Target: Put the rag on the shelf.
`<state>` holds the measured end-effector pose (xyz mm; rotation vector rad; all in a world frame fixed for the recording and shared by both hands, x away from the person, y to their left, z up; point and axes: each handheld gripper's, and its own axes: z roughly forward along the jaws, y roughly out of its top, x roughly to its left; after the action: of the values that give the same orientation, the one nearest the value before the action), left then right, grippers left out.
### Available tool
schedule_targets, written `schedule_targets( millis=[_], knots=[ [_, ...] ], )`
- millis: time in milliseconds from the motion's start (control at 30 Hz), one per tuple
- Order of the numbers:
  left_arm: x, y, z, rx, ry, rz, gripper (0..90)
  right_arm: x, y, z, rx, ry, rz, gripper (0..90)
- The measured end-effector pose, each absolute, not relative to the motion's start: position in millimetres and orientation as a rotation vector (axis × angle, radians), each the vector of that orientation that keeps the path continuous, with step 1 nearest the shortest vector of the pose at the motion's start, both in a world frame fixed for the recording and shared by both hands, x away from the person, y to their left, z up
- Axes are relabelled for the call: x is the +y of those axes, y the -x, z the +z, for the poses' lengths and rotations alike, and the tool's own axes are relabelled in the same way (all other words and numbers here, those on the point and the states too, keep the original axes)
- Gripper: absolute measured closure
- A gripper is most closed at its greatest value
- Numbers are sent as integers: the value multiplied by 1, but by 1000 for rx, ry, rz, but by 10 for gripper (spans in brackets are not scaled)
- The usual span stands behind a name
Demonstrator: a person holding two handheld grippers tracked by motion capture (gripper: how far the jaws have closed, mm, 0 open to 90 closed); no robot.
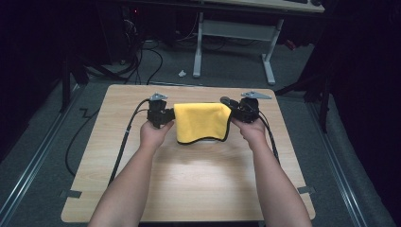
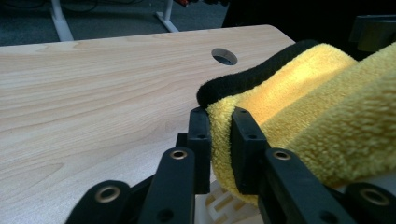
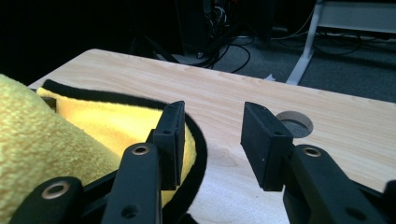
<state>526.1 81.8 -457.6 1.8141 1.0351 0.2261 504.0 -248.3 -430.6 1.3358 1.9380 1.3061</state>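
From above the near edge we are looking forward and down on the table (image 1: 189, 189). Both gripper views are skimming its top up close, sharing the cloth (image 1: 202, 122).

The yellow cloth (image 1: 202, 122) covers a white object (image 1: 211, 140) beneath it in the high view; only a pale sliver shows below the cloth's lower hem, too little to identify. In the left gripper view, the cloth runs off the right edge, and a white latticed part (image 2: 223, 205) under the cloth is cut off at the bottom.
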Motion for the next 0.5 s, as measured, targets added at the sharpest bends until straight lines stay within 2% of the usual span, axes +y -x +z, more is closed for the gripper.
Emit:
schedule_targets(
  millis=[267,500],
  knots=[
    [92,-525,-456,1076,-1808,258,682,-254,-503,-428,1917,-1337,1280,594],
    [110,-518,-449,1100,-1774,291,633,-258,-495,-427,1905,-1338,1242,589]
  ],
)
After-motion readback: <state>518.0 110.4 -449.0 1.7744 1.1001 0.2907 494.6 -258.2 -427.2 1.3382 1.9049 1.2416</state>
